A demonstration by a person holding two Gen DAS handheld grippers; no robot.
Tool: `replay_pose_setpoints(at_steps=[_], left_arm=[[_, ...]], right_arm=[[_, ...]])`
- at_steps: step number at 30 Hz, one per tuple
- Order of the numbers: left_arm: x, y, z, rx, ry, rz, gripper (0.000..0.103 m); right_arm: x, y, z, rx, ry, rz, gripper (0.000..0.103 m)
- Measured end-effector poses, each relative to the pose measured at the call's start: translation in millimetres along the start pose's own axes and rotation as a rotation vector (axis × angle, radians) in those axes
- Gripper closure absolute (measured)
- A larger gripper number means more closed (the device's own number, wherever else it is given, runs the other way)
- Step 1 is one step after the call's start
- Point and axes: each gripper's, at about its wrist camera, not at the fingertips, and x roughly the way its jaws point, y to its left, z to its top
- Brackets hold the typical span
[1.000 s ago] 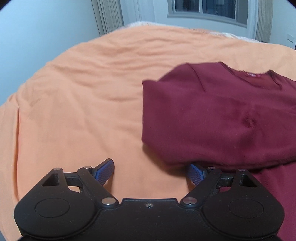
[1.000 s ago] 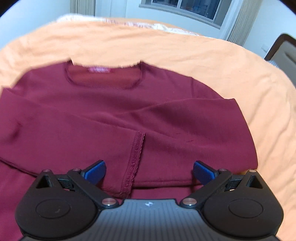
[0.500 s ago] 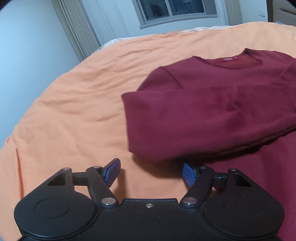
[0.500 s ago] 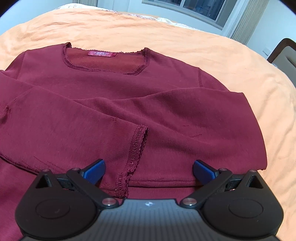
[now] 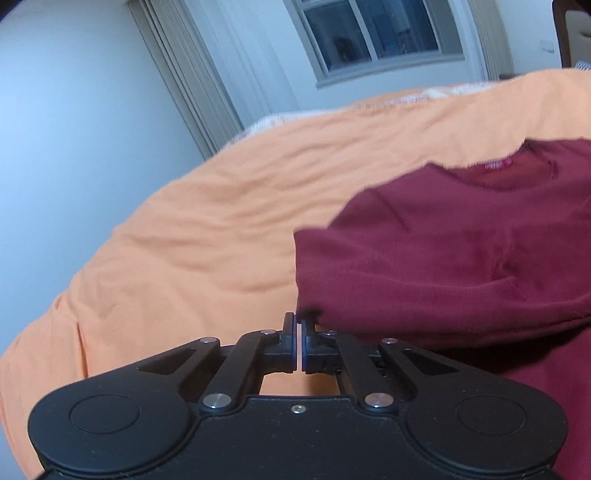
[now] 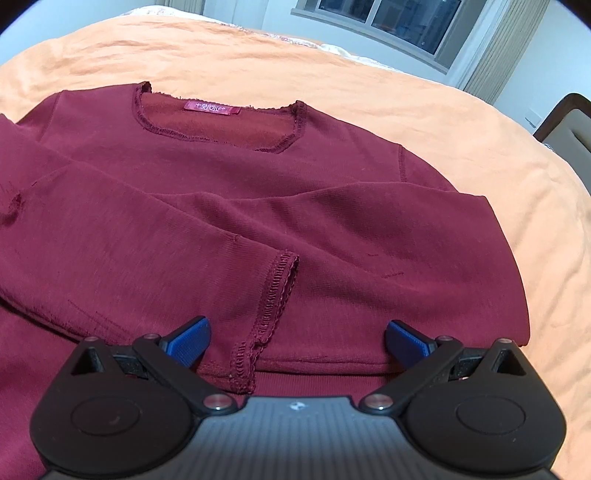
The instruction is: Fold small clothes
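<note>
Maroon shirt (image 6: 258, 206) is lying on the orange bed (image 6: 480, 147), sleeves folded across; left gripper (image 5: 299, 325) is pinched together at the shirt's nine o'clock edge; right gripper (image 6: 295, 339) is hanging wide apart at six o'clock.

An orange bedspread (image 5: 207, 236) covers a bed, rumpled in soft folds, with a strip of pale bedding (image 6: 332, 48) showing at its far edge. Behind it, a dark window (image 5: 373, 33) sits in a white wall, flanked by grey curtains (image 5: 184, 74).
</note>
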Motion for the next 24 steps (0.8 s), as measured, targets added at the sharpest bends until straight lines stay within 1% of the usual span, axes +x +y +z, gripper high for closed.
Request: replay_pose_setpoints(at_steps=[4, 6, 8, 9, 11, 12, 13, 14, 15, 16, 17, 18, 19, 20, 21, 22, 23, 24], left_arm=[[-3, 3, -10, -0.035, 0.050, 0.000, 0.103], [-5, 8, -13, -0.077, 0.075, -0.011, 0.103], [-3, 18, -13, -0.159, 0.118, -0.032, 0.103], [0, 25, -14, -0.216, 0.153, -0.018, 0.103], [9, 48, -19, -0.369, 0.232, -0.032, 0.103], [12, 60, -23, -0.455, 0.262, -0.054, 0.103], [14, 70, -27, -0.515, 0.280, -0.072, 0.103], [14, 75, -28, -0.536, 0.291, -0.064, 0.103], [12, 79, -29, -0.530, 0.292, -0.058, 0.103], [9, 82, -30, -0.527, 0.289, -0.061, 0.101], [5, 84, -32, -0.534, 0.287, -0.063, 0.096], [2, 86, -33, -0.542, 0.286, -0.060, 0.084], [-2, 88, -35, -0.548, 0.278, -0.056, 0.077], [-6, 87, -36, -0.551, 0.267, -0.054, 0.074], [-11, 88, -37, -0.552, 0.257, -0.057, 0.068], [-15, 88, -38, -0.557, 0.249, -0.060, 0.058], [-21, 87, -38, -0.564, 0.242, -0.059, 0.053], [-25, 86, -38, -0.567, 0.234, -0.055, 0.042]], right_arm=[[2, 2, 3, -0.011, 0.012, -0.004, 0.000], [4, 2, 5, -0.017, 0.018, 0.001, 0.000], [5, 0, 6, -0.017, 0.025, 0.011, 0.000], [6, -1, 6, -0.017, 0.029, 0.015, 0.000], [8, -3, 8, -0.012, 0.039, 0.024, 0.000], [9, -4, 9, -0.012, 0.043, 0.028, 0.000], [10, -4, 9, -0.013, 0.045, 0.030, 0.000], [11, -4, 10, -0.016, 0.047, 0.032, 0.000], [11, -4, 10, -0.021, 0.049, 0.033, 0.000], [11, -5, 11, -0.025, 0.051, 0.033, 0.000], [11, -5, 12, -0.027, 0.054, 0.034, 0.000], [11, -5, 13, -0.028, 0.059, 0.034, 0.000], [10, -5, 15, -0.035, 0.063, 0.033, 0.000], [7, -4, 16, -0.046, 0.064, 0.031, 0.000], [4, -3, 17, -0.055, 0.064, 0.025, 0.000], [0, -3, 17, -0.062, 0.060, 0.019, 0.000], [-5, -2, 16, -0.078, 0.051, 0.015, 0.000], [-11, 0, 14, -0.103, 0.041, 0.010, 0.000]])
